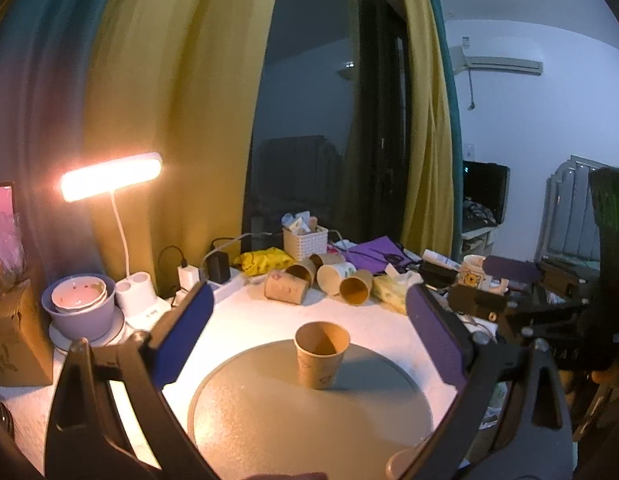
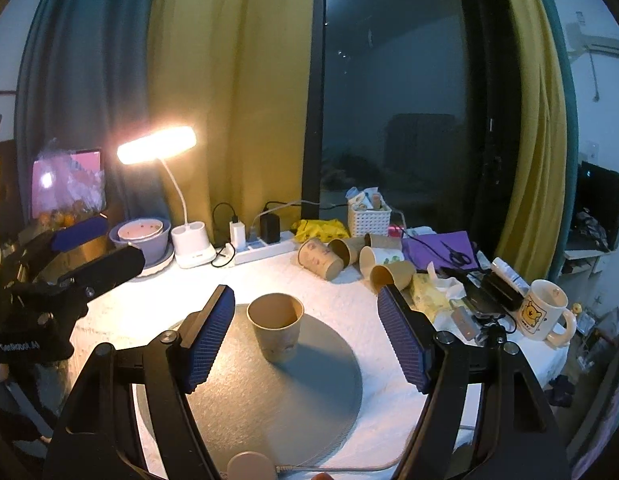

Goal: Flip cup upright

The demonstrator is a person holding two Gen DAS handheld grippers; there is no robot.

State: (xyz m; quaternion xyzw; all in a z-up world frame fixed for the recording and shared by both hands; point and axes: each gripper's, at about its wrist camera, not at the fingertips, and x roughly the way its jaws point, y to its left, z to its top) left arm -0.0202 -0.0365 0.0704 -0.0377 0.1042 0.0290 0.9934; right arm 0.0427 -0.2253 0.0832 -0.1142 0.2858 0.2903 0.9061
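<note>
A brown paper cup point(image 1: 320, 356) stands upright, mouth up, on a round grey mat point(image 1: 309, 412). It also shows in the right wrist view point(image 2: 275, 326) on the same mat point(image 2: 269, 400). My left gripper point(image 1: 309, 332) is open and empty, its blue pads wide on either side of the cup and short of it. My right gripper point(image 2: 307, 344) is open and empty, with the cup between its pads nearer the left one. The other gripper shows at the edge of each view.
Several paper cups point(image 1: 321, 280) lie on their sides at the back of the white table point(image 2: 149, 304). A lit desk lamp point(image 2: 157, 144), stacked bowls point(image 2: 143, 236), a power strip point(image 2: 261, 250), a white basket point(image 2: 368, 218) and a Pooh mug point(image 2: 543, 314) surround them.
</note>
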